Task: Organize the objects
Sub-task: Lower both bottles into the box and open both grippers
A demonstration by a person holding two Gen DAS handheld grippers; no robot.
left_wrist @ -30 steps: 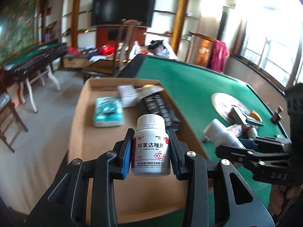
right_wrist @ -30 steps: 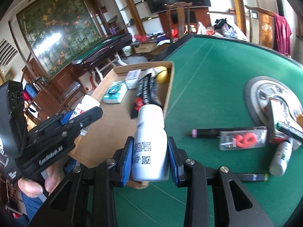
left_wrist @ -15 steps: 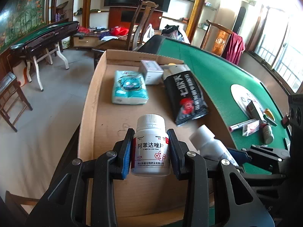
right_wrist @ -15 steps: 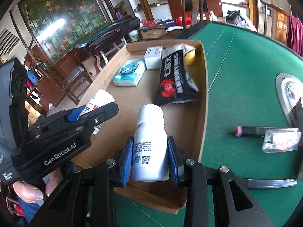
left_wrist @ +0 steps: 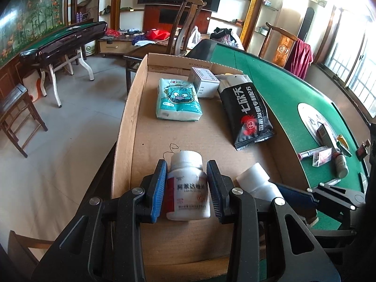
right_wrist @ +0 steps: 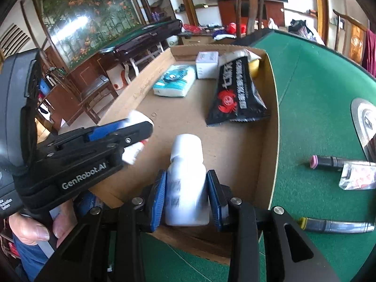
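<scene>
While each gripper clamps a white plastic pill bottle (left_wrist: 188,188) (right_wrist: 185,183) over the shallow cardboard tray (left_wrist: 124,127), simultaneous release might, seemingly, knock both bottles over.

Each handheld gripper is built from matte black speckled plastic, with two broad arms pierced by rounded triangular cut-outs and fastened by silver round-head screws. The left gripper (left_wrist: 186,189) and the right gripper (right_wrist: 186,196) both carry ribbed blue rubber pads (left_wrist: 159,189) on the inner finger faces. The left unit's side bears white "GenRobot.AI" lettering (right_wrist: 83,180) on a bulky black housing. A blue garment (right_wrist: 30,262) shows beneath the hand (right_wrist: 38,229).
</scene>
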